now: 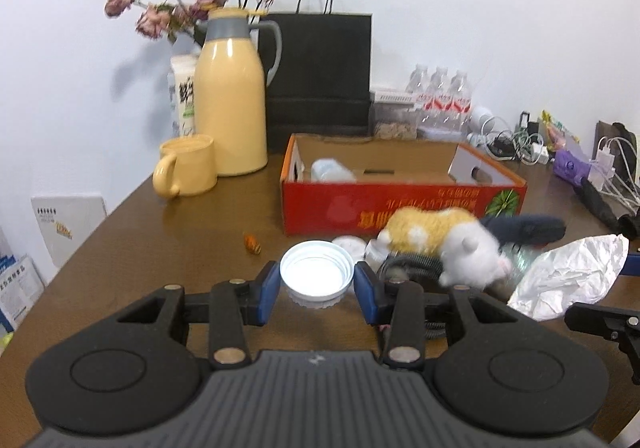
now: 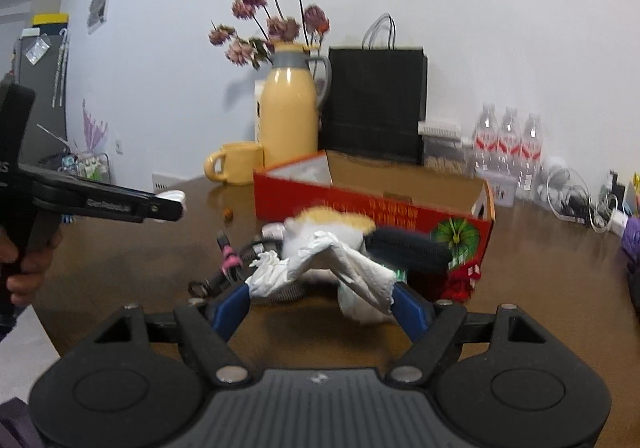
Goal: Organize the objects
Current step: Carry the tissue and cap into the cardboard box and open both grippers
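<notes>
On the brown table (image 1: 132, 248), left tool (image 1: 317, 285) clamps a white lid (image 1: 317, 275); right tool (image 2: 322, 298) grips crumpled paper (image 2: 340, 268).

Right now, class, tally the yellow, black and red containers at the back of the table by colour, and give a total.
Yellow: 2, the flask and the mug
Black: 1, the bag
Red: 1, the box
Total: 4

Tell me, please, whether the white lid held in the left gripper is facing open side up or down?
Open side up. The left gripper clamps the white lid by its rim, and its hollow inside with ridged inner wall faces upward.
</notes>
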`<state>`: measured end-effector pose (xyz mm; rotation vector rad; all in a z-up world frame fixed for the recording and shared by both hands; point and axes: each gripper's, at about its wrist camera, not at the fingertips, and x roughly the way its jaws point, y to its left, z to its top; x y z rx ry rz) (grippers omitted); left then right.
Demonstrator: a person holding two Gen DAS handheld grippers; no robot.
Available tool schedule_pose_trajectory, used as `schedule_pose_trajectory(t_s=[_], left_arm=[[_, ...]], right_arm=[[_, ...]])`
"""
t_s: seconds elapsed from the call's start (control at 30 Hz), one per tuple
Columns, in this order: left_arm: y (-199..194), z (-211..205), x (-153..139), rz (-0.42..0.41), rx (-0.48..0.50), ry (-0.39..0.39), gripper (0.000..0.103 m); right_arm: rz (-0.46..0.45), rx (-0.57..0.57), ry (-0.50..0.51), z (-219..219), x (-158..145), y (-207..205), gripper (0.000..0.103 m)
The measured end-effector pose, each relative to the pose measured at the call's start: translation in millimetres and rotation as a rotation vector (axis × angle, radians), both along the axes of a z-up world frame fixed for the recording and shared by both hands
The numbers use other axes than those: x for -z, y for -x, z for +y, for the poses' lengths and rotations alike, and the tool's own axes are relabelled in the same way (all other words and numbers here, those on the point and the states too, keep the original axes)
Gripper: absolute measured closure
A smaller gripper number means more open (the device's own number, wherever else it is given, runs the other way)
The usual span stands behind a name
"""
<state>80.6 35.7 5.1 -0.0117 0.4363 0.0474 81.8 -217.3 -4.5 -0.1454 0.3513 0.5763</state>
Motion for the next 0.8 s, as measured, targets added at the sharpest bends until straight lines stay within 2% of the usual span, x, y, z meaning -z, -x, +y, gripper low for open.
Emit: schedule_pose_trajectory(t_s=[0.2, 0.47, 0.8], left_arm=[[-15, -14, -25, -0.071, 0.029, -0.008, 0.062], [-62, -35, -52, -0.147, 0.059, -0.004, 0.062], [-155, -50, -50, -0.119, 0.045, 0.039, 0.062]], right_arm=[[-0.077, 0.011, -0.027, 1, -23, -15, 0.026], [-0.126, 0.067, -0.057, 4, -45, -78, 0.026], [-0.114, 0.117, -0.065, 15, -49, -176, 0.026]])
